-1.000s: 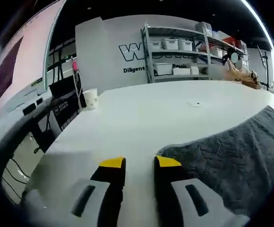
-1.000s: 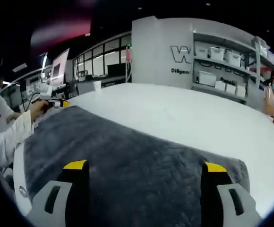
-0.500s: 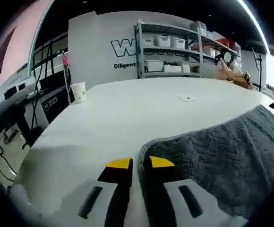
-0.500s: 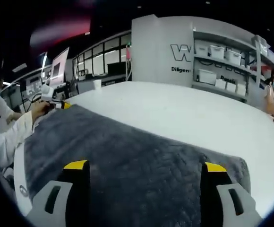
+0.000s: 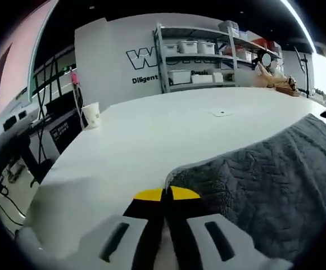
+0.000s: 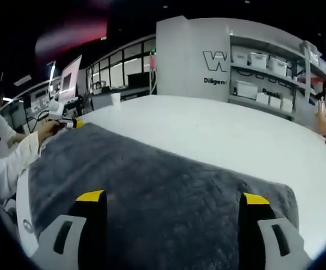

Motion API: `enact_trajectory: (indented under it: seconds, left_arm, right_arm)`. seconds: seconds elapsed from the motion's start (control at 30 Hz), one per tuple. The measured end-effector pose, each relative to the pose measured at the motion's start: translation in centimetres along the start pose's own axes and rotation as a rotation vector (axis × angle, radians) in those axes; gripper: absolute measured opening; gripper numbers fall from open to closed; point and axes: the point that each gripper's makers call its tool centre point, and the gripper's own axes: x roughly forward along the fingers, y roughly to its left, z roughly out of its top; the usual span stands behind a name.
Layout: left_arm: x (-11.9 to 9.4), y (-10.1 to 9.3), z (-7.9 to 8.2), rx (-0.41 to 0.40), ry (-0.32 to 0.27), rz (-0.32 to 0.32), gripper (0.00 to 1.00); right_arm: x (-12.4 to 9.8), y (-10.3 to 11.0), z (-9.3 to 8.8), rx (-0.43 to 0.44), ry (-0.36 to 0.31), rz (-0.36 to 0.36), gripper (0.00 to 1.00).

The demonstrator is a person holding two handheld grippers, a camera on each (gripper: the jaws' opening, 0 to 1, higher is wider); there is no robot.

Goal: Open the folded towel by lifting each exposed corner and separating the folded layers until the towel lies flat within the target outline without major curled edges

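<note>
I'm looking down my left gripper first: jaws are together, yellow tips touching w/ no gap I can make out. Whether they're pinching towel edge I can't tell; the towel corner is sitting just beside the tips, to their right in this view, rounded and slightly lifted off the table. So for the left side the cloth is lying right of and ahead of the claw, spreading away toward the far right.

My right gripper is wide apart, jaws hanging over the grey towel, nothing between them but cloth below. From here the towel's long axis is running from the near right corner by my right jaw out to the far left, where the left gripper is sitting at the far corner in the person's hand, white sleeve behind it. So each claw is at opposite ends; right one is nearer the bulk of the fabric.

My read: the next move turns on that left corner, since the fold edge is lying right of the shut tips.

Containers: a paper cup is standing near the table's far left edge, contents not visible. White bins are sitting on the shelving by the wall, closed, contents hidden.
</note>
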Motion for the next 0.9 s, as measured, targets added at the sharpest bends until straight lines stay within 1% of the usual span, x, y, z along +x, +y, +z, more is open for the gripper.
enact_trajectory:
  seconds: [0.33, 0.6, 0.9]
  left_arm:
    - [0.17, 0.48, -0.01, 0.068, 0.017, 0.034, 0.01]
    - [0.41, 0.76, 0.09, 0.09, 0.025, 0.035, 0.01]
    - [0.35, 0.97, 0.14, 0.143, 0.052, 0.068, 0.01]
  right_arm:
    - [-0.05, -0.16, -0.07, 0.002, 0.002, -0.003, 0.97]
    - [-0.09, -0.2, -0.32, 0.002, 0.014, -0.004, 0.98]
    - [-0.15, -0.11, -0.43, 0.002, 0.018, -0.001, 0.98]
